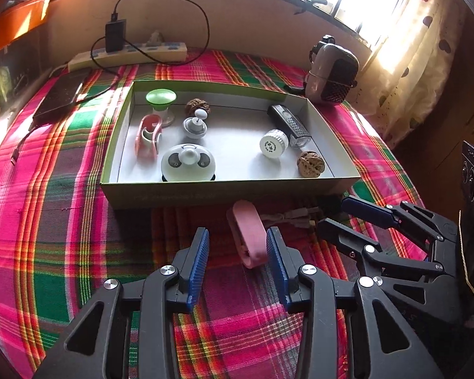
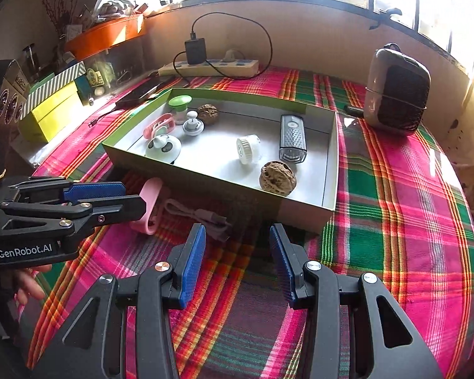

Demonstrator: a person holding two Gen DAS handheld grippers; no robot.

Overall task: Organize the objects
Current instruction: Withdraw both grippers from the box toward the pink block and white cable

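The left gripper (image 1: 238, 249) has its fingers spread wide and gripping nothing; the pink clip (image 1: 249, 233) lies on the plaid tabletop (image 1: 63, 221) just beyond them, in front of the shallow box (image 1: 224, 189) (already holding several small items). The right gripper (image 2: 237, 249) hangs open and empty near the grey cable (image 2: 202, 214).

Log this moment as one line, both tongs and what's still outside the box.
left tongs: open, pink clip between pads, not gripped | right tongs: open, empty | grey cable: on cloth beside box
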